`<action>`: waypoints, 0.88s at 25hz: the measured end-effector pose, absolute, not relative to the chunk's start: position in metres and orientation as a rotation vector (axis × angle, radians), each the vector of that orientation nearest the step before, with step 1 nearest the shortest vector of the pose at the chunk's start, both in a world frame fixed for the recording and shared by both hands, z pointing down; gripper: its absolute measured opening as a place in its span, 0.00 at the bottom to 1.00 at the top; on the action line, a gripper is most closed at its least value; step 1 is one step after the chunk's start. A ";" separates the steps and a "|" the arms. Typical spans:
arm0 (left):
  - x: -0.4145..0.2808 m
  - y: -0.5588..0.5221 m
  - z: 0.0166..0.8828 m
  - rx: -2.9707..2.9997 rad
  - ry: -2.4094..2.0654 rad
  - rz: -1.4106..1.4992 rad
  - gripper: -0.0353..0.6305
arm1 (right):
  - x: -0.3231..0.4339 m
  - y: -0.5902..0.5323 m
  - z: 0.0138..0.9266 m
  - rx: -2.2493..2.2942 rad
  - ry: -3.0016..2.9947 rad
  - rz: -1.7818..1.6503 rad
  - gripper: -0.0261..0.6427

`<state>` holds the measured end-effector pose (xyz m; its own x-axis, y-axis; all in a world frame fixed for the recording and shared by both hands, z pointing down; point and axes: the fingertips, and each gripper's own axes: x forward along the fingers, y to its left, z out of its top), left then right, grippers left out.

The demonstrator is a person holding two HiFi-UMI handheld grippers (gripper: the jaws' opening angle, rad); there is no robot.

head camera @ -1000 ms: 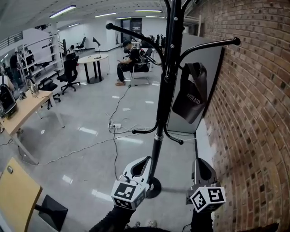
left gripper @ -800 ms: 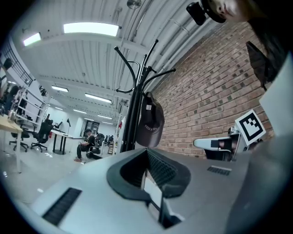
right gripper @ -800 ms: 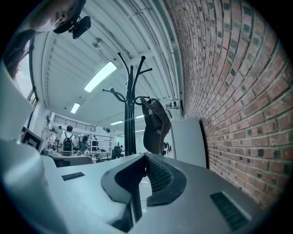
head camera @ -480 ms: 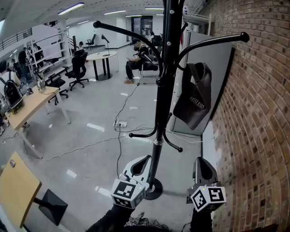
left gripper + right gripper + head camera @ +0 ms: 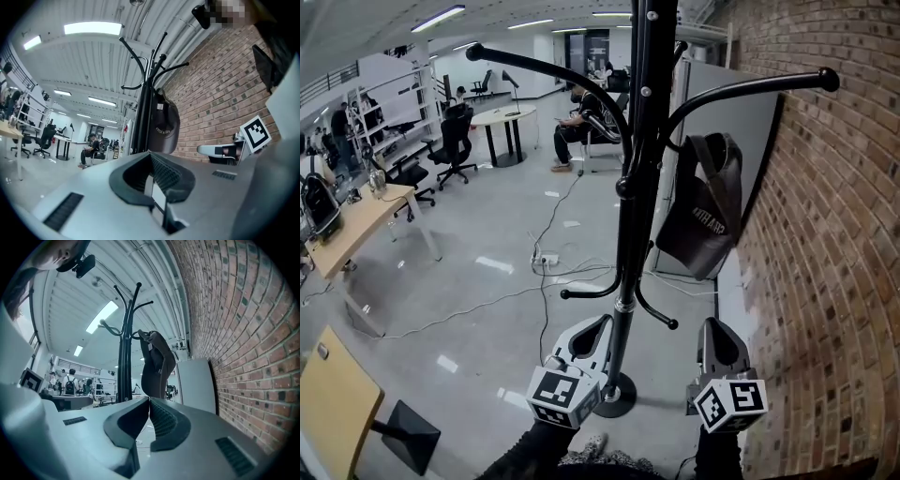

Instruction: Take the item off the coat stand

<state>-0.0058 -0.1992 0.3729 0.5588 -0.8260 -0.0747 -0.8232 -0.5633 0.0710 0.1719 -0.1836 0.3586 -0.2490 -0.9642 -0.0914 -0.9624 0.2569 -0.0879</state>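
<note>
A limp dark bag (image 5: 703,211) hangs on the curved-armed black metal coat stand (image 5: 635,187). The left gripper (image 5: 598,330) and right gripper (image 5: 718,330) flank its pole, closed and empty.

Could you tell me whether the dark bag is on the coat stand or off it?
On: the dark bag hangs by its strap from an upper arm of the coat stand.

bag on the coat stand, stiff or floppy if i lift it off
The bag sags in soft folds, so it will probably flop when lifted. It hangs freely, so a push would likely set it swinging. The coat stand is tall and thin, so a sideways tug might rock it.
</note>
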 end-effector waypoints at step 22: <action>-0.011 -0.267 0.363 2.800 -1.381 -0.186 0.06 | 0.180 -0.273 0.350 -1.925 2.332 -0.029 0.38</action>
<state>-0.0105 -0.2672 0.3631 0.6030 -0.7913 -0.1005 -0.7897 -0.6100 0.0649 0.1798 -0.2734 0.3496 -0.1857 -0.9795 -0.0781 -0.9772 0.1924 -0.0893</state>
